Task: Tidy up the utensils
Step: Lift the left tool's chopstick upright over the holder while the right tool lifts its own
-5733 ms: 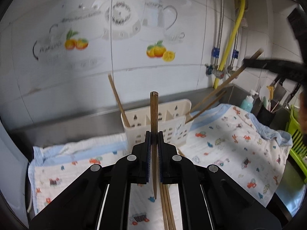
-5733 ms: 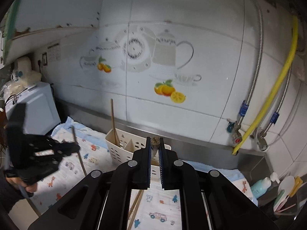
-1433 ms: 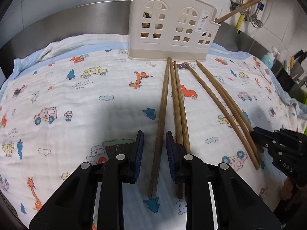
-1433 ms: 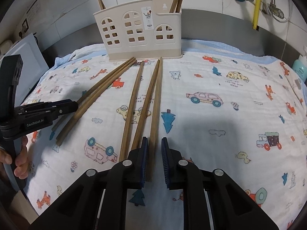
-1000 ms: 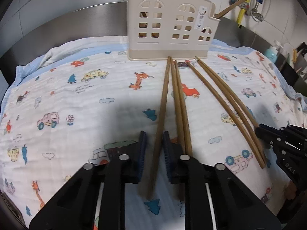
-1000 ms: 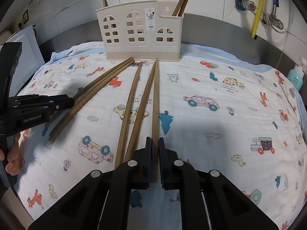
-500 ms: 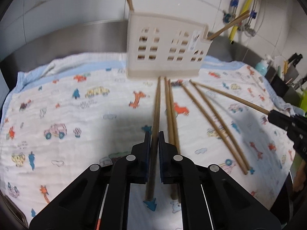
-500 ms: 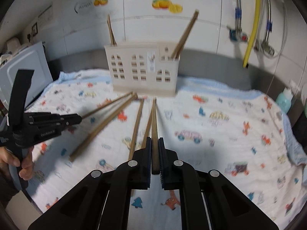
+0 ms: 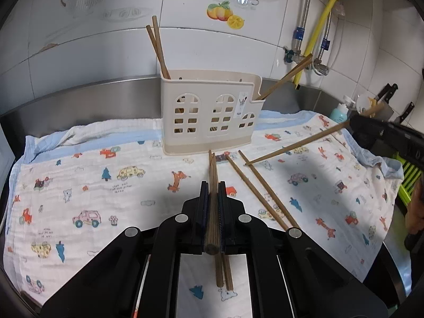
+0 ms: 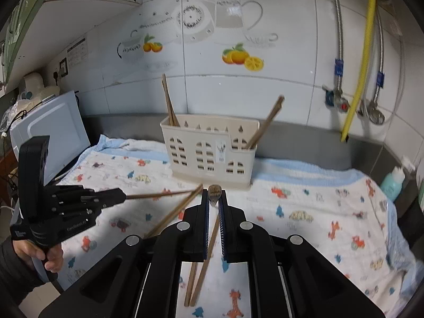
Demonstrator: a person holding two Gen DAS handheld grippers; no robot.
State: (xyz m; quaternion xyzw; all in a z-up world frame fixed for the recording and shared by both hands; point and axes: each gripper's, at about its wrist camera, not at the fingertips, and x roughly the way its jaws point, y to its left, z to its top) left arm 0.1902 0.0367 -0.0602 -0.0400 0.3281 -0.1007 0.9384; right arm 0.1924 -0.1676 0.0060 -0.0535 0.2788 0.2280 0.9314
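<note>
A cream utensil holder stands at the back of the cartoon-print cloth, with chopsticks leaning in both its ends; it also shows in the right wrist view. My left gripper is shut on a wooden chopstick lifted off the cloth, pointing at the holder. My right gripper is shut on another chopstick, seen end-on; in the left wrist view that chopstick slants above the cloth. Several loose chopsticks lie on the cloth.
A steel backsplash and tiled wall stand behind the holder. A yellow hose and metal pipes hang at the right. A teal bottle and knives stand at the far right. A white appliance stands at the left.
Both grippers closed on a chopstick each and lifted them off the cloth. Both views have tilted up toward the holder and wall.
</note>
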